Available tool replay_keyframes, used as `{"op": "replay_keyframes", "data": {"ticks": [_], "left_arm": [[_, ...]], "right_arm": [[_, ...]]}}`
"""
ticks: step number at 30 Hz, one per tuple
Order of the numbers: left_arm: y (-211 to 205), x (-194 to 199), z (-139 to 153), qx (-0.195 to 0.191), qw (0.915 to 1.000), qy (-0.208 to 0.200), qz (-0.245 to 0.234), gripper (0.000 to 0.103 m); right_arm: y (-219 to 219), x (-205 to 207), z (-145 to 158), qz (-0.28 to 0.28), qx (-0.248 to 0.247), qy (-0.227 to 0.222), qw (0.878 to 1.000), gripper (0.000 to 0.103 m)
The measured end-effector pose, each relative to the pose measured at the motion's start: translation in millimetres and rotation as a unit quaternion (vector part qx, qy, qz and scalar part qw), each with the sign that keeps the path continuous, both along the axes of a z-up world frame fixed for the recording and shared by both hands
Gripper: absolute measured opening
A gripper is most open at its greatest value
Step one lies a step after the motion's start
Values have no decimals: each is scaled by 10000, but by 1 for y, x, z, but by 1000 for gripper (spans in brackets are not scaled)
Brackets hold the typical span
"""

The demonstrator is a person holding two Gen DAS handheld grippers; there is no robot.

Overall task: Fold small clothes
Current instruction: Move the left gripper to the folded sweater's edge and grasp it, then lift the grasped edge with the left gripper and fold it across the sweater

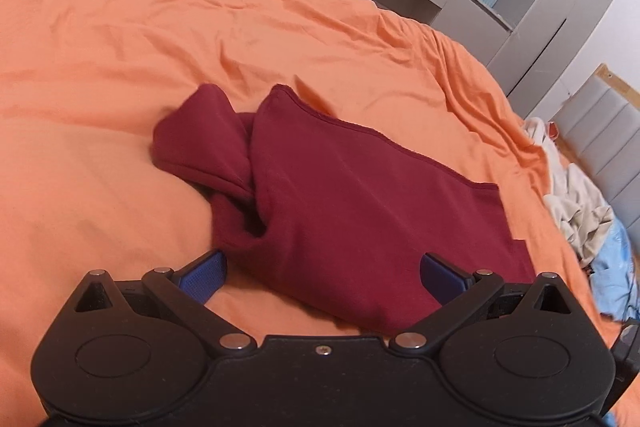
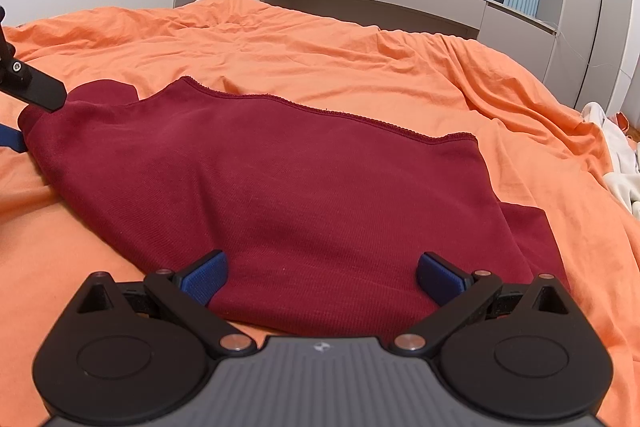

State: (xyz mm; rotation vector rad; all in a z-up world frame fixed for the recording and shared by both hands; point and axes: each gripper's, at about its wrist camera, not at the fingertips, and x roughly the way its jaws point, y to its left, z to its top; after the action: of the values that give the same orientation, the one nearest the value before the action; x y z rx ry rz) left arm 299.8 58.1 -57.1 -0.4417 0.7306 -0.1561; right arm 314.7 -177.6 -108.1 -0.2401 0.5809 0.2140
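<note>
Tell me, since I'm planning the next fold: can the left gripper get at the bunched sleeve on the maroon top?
Probably yes. The left gripper is open, and the bunched sleeve lies just ahead on the orange bedsheet with nothing covering it.

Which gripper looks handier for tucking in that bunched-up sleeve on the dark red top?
Probably the left gripper: the bunched sleeve of the dark red knit top lies just ahead, left of its open jaws.

You see a dark red top [image 2: 280, 183] lying on the orange bed [image 2: 320, 59]. It is partly folded, with one sleeve [image 1: 200, 135] bunched up at its left side.
</note>
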Motion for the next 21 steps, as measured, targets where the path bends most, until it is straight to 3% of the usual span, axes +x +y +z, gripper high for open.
{"op": "replay_keyframes", "data": {"ticks": [6, 13, 15, 19, 21], "left_arm": [[-5, 2, -7, -132, 9995, -50, 295, 98], [-3, 23, -12, -34, 9951, -9, 988, 83], [-3, 28, -13, 50, 9936, -54, 1130, 76], [2, 31, -15, 102, 9893, -82, 1452, 44], [6, 33, -16, 34, 9881, -69, 1537, 37]], "right_arm": [[0, 0, 0, 2, 8, 0, 10000, 103], [-1, 0, 0, 5, 17, -1, 10000, 103], [0, 0, -1, 5, 27, -4, 10000, 103], [-1, 0, -1, 6, 35, -2, 10000, 103], [1, -1, -1, 3, 42, -7, 10000, 103]]}}
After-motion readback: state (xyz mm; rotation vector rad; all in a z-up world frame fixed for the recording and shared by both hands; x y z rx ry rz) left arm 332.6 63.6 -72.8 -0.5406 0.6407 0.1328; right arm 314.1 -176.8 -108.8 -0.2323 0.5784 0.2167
